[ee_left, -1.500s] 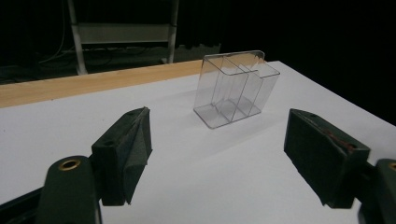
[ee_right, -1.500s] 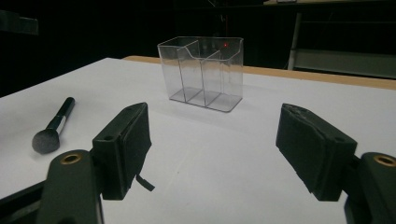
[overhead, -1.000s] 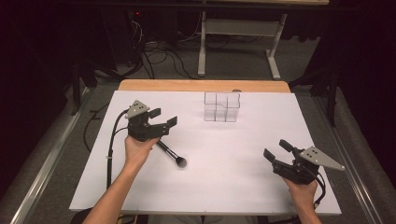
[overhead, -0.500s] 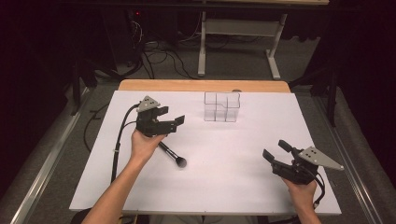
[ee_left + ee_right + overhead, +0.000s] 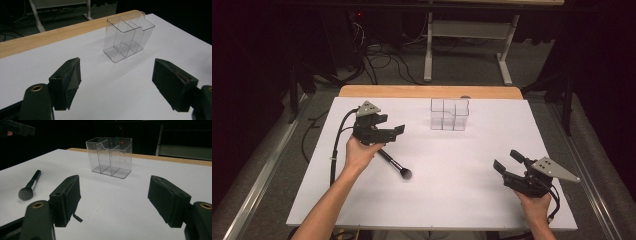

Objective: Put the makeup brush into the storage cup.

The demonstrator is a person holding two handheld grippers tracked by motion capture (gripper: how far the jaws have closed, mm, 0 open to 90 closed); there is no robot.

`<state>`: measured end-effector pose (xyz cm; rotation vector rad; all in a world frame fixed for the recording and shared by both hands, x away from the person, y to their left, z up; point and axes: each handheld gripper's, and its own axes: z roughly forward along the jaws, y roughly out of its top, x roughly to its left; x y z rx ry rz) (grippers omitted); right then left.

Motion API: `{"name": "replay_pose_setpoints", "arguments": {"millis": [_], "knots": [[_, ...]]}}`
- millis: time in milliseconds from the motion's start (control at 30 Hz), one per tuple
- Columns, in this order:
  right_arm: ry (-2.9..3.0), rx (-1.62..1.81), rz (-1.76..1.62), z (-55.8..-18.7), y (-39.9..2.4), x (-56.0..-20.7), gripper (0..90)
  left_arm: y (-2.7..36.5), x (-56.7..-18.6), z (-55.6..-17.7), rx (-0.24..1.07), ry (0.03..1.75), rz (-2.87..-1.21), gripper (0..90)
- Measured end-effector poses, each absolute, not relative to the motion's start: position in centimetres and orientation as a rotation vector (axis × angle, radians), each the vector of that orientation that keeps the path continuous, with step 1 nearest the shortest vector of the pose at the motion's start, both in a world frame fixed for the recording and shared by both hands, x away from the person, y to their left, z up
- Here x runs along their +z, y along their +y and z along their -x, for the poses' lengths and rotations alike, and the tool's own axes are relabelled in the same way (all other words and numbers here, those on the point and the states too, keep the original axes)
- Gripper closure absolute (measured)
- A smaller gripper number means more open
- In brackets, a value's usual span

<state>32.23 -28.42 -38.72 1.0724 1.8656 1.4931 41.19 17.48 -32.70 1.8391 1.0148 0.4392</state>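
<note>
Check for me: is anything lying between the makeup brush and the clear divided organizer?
Nothing visible. Bare white table lies between the makeup brush and the clear organizer. The open left claw hovers above the brush handle, not in that path.

Bright white tabletop — dark, dim surroundings — soft focus

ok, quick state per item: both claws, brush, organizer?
left claw: open, nothing between the jaws, held above the table
right claw: open, nothing between the jaws
makeup brush: lying flat on the white table, not gripped
clear organizer: upright, all compartments empty
</note>
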Motion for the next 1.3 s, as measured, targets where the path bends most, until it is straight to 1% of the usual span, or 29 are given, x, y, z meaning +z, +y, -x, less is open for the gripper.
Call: {"name": "replay_pose_setpoints", "arguments": {"millis": [400,533,1167,1300], "knots": [[1.87,1.491,-1.082,-32.4,-28.4,-38.8,27.8,17.8,-32.3,-41.4,0.41,1.019,-1.932,23.4],[1.872,1.495,-1.086,-32.3,-28.4,-38.8,27.8,17.7,-32.1,-41.4,0.416,1.022,-1.967,23.2],[1.877,1.499,-1.083,-32.5,-28.5,-38.9,27.8,17.0,-31.3,-42.4,0.359,1.021,-2.098,22.5],[1.876,1.5,-1.083,-32.4,-28.5,-38.8,27.9,16.7,-31.0,-42.5,0.34,1.01,-2.159,22.9]]}}
